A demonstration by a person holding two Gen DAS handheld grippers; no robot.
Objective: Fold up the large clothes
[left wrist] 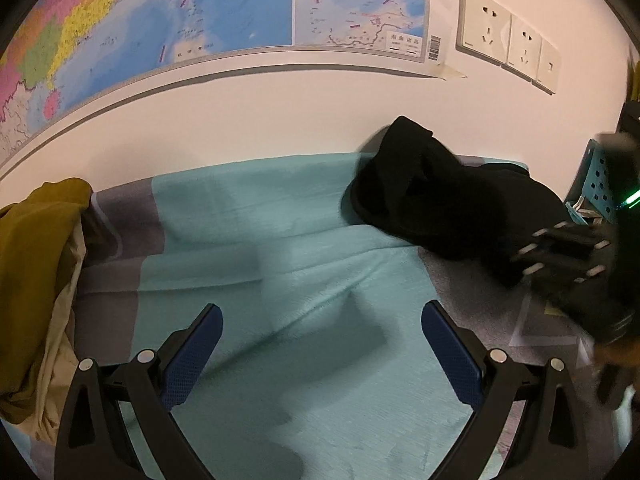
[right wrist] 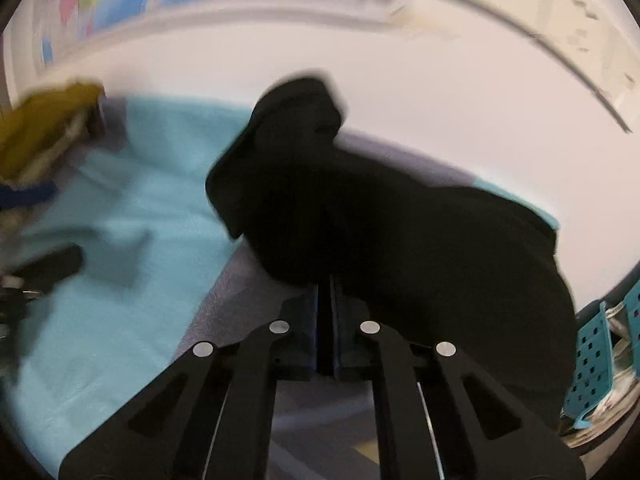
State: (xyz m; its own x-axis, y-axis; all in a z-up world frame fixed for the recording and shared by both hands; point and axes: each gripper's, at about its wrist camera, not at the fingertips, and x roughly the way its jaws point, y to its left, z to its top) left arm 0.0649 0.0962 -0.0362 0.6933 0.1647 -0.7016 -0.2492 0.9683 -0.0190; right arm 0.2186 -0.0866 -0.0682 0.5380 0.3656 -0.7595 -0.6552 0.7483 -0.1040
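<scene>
A black garment point(left wrist: 432, 196) lies bunched on the teal and grey bedsheet point(left wrist: 280, 240) at the far right, against the wall. It also fills the middle of the right wrist view point(right wrist: 380, 220). My right gripper point(right wrist: 328, 284) is shut on the near edge of the black garment; it shows blurred in the left wrist view point(left wrist: 560, 252). My left gripper point(left wrist: 320, 332) is open and empty above the teal sheet, left of the garment.
A mustard and cream pile of clothes point(left wrist: 36, 272) lies at the left edge of the bed. A teal perforated basket point(right wrist: 596, 360) stands at the right. The white wall point(left wrist: 280, 120) with a map point(left wrist: 160, 20) and sockets point(left wrist: 508, 36) runs behind.
</scene>
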